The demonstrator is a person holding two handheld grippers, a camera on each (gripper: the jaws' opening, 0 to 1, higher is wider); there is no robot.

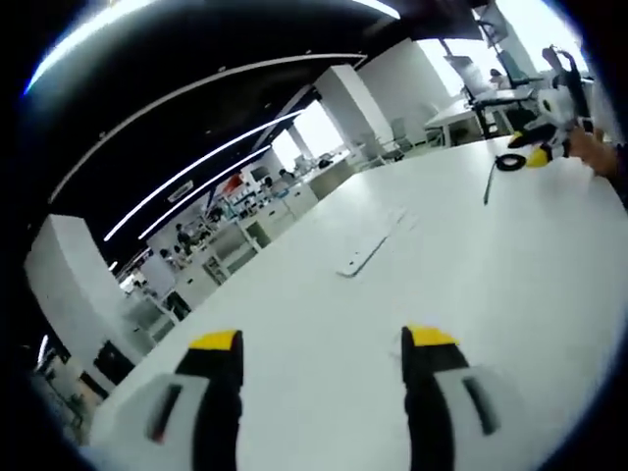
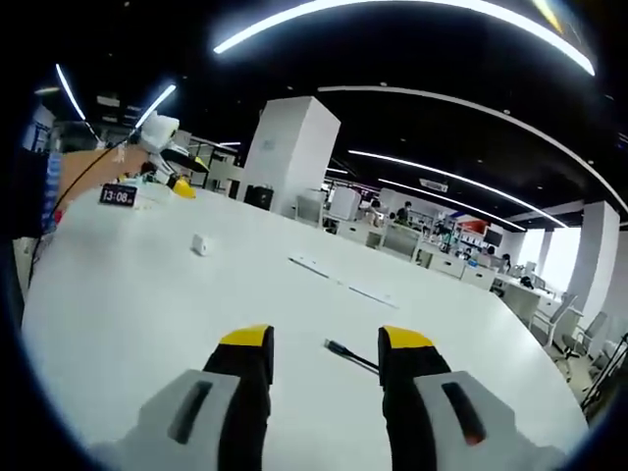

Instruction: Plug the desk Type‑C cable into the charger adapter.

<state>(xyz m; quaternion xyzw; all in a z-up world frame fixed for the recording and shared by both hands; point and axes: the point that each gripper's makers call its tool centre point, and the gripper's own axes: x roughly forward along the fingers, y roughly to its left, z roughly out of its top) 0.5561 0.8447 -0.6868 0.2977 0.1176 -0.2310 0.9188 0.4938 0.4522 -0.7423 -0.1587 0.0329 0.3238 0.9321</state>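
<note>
The cable (image 2: 349, 355) is seen lying on the white worktop (image 2: 147, 304) just ahead of the wide, empty right claw (image 2: 324, 343), presumably lined up for pickup, with the small white charger adapter (image 2: 199, 244) well beyond it and the left claw (image 1: 324, 343) likewise held wide and empty.

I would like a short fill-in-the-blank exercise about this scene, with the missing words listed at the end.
1. The right tool has its jaws ____, holding nothing.
2. The black cable lies on a table whose colour is ____.
3. The tips of the left tool are coloured ____.
4. The small white charger adapter rests on the ____.

Missing words: open; white; yellow; table
</note>
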